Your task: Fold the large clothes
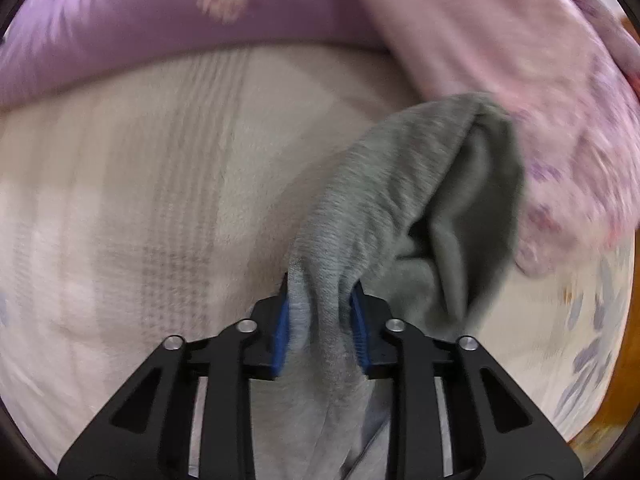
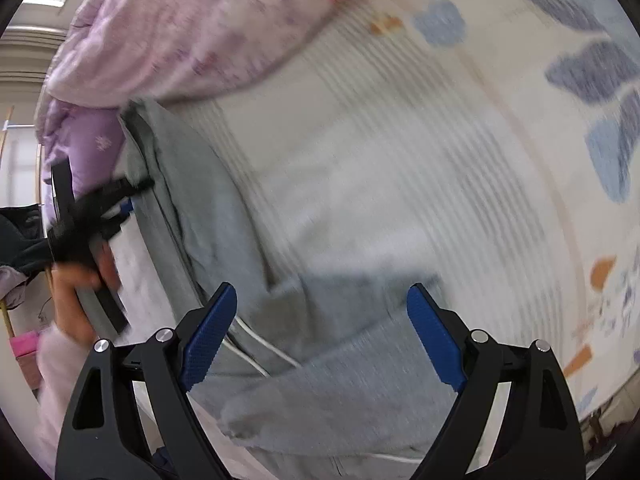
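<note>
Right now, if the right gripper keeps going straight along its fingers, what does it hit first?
Most likely the grey garment: it lies spread on the bed directly between and ahead of the open right gripper. Blur hides the gap.

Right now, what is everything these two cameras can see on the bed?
grey garment: one, grey knit, spread over the bed, a bunched part in the left tool's grip, a cuffed end below the right tool.
white cord: one, white, lying on the garment near the right tool.
quilt: one, pink and lilac floral, heaped along the far side of the bed.
bed sheet: one, cream with stripes and blue and orange prints, under everything.
wooden bed edge: one, orange-brown, at the right rim of the left view.
left tool: one, black with blue pads, shut on the garment.
right tool: one, black with blue pads, open above the garment.
hand: one, pale sleeve, holding the left tool.
</note>
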The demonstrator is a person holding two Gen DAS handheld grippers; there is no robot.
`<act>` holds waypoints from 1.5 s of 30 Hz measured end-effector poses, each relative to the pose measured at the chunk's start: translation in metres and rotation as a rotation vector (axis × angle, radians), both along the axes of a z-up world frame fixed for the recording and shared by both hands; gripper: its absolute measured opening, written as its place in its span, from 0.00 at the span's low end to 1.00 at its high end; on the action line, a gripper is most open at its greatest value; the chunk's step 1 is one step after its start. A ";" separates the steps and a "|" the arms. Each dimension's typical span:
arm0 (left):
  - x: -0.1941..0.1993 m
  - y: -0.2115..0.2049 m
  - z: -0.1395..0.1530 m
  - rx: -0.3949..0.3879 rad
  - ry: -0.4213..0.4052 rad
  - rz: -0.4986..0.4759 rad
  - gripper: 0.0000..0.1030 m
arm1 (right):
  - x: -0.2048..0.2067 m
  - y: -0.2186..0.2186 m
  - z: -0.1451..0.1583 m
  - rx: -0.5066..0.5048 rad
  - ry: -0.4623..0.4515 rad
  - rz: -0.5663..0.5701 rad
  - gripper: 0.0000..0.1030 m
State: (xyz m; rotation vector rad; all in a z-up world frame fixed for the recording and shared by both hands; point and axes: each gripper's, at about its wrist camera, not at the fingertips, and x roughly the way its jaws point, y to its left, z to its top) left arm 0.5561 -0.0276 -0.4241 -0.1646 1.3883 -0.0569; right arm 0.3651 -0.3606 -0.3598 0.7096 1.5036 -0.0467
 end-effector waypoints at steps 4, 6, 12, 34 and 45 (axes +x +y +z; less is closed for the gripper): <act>-0.024 -0.001 0.031 -0.017 -0.089 -0.064 0.23 | 0.057 0.024 0.009 0.029 -0.089 0.079 0.83; -0.036 0.001 0.048 -0.026 -0.122 -0.093 0.22 | 0.089 0.042 0.007 0.057 -0.133 0.114 0.84; -0.068 0.000 0.082 -0.043 -0.172 -0.142 0.22 | 0.173 0.092 -0.038 0.164 -0.124 0.090 0.84; -0.192 0.040 0.195 0.029 -0.317 -0.118 0.23 | 0.020 0.102 0.113 0.147 -0.446 0.220 0.05; -0.242 0.047 0.147 -0.269 -0.073 -0.020 0.68 | -0.077 0.125 0.116 0.261 -0.426 0.352 0.05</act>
